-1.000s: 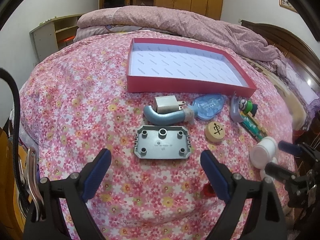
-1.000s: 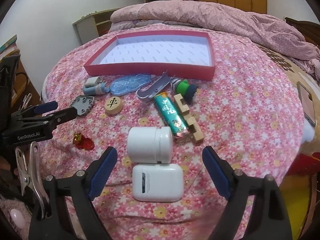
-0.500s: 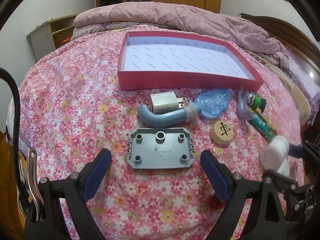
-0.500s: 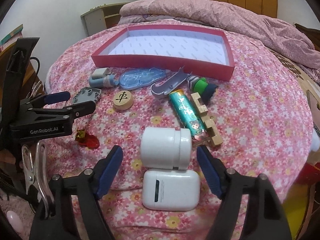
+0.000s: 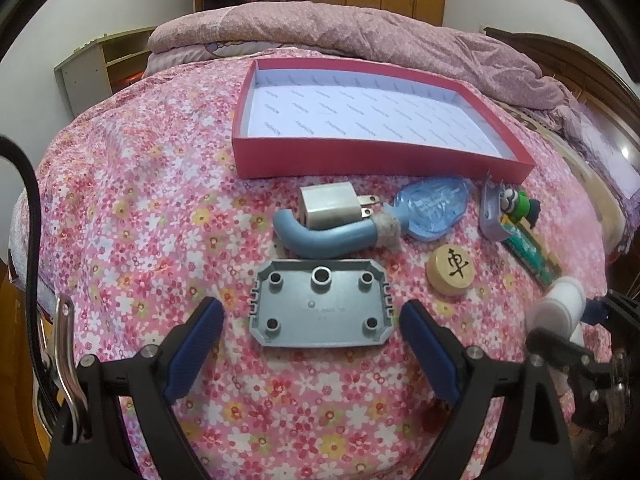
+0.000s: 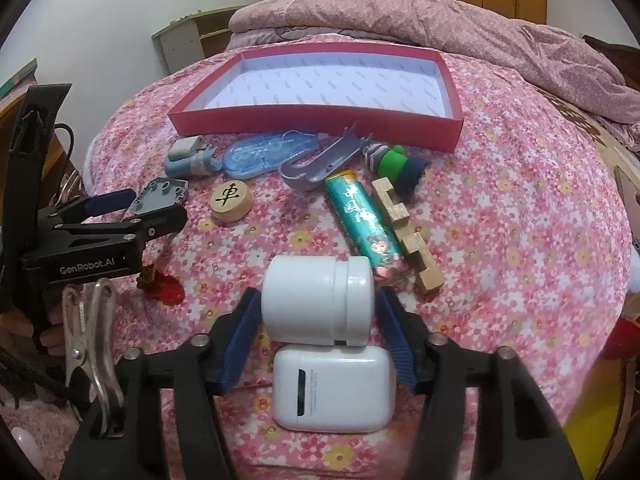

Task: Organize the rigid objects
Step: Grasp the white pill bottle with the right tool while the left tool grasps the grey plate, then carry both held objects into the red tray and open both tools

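Note:
A red tray (image 5: 360, 156) with a white bottom lies empty at the back of the bed; it also shows in the right wrist view (image 6: 320, 120). My left gripper (image 5: 312, 344) is open, its fingers on either side of a grey plastic plate (image 5: 320, 308). My right gripper (image 6: 318, 332) is narrowed around a white jar (image 6: 320, 300) lying on its side, pads at or near its ends. A white earbud case (image 6: 334, 388) lies just below the jar.
On the flowered bedspread lie a white plug (image 5: 332, 206), a blue bent tube (image 5: 328, 240), a clear blue case (image 5: 432, 208), a wooden chess piece (image 5: 452, 274), a grey clip (image 6: 320, 160), a green lighter (image 6: 360, 220), a wooden puzzle piece (image 6: 404, 232), a green toy (image 6: 394, 164) and a red trinket (image 6: 164, 286).
Both grippers moved forward. The left now straddles the grey plate. The right has narrowed from wide open to close around the white jar.

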